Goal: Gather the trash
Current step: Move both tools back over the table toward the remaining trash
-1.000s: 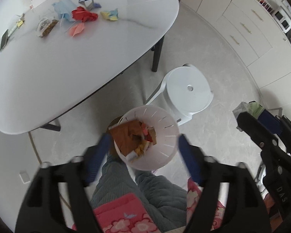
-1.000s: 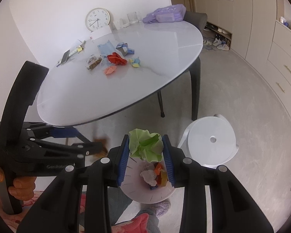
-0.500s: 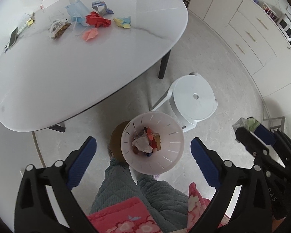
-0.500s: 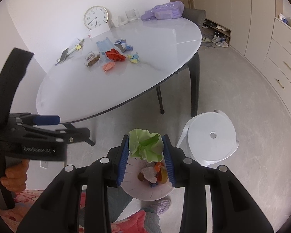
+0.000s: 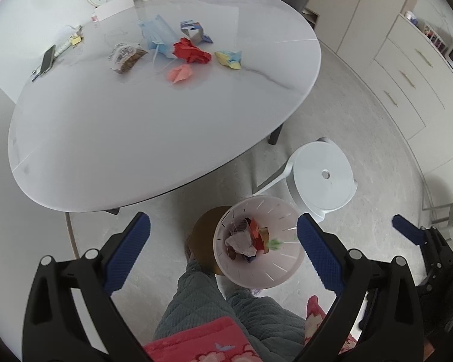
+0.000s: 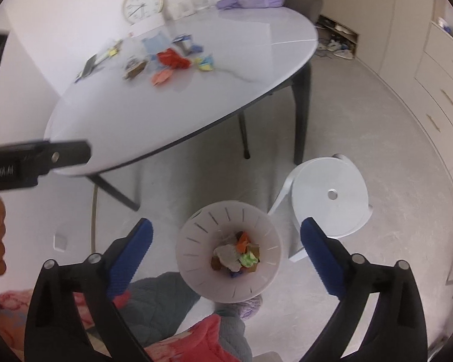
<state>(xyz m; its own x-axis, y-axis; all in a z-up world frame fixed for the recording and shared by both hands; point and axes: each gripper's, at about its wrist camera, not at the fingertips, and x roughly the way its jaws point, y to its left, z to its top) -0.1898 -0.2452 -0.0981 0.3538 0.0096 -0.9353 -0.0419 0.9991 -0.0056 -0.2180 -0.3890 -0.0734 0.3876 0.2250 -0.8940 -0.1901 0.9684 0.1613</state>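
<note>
Left wrist view: left gripper (image 5: 223, 250) fingers wide, nothing between, poised above white bin (image 5: 282, 274) on floor by person's legs. More trash on tabletop (image 5: 136, 126): red paper (image 5: 190, 51), blue mask (image 5: 158, 34).

Right wrist view: right gripper (image 6: 225, 253) fingers opening, nothing between; green wad (image 6: 247, 260) in bin. White stool (image 6: 329, 196) beside; grey floor, cabinets along wall.
</note>
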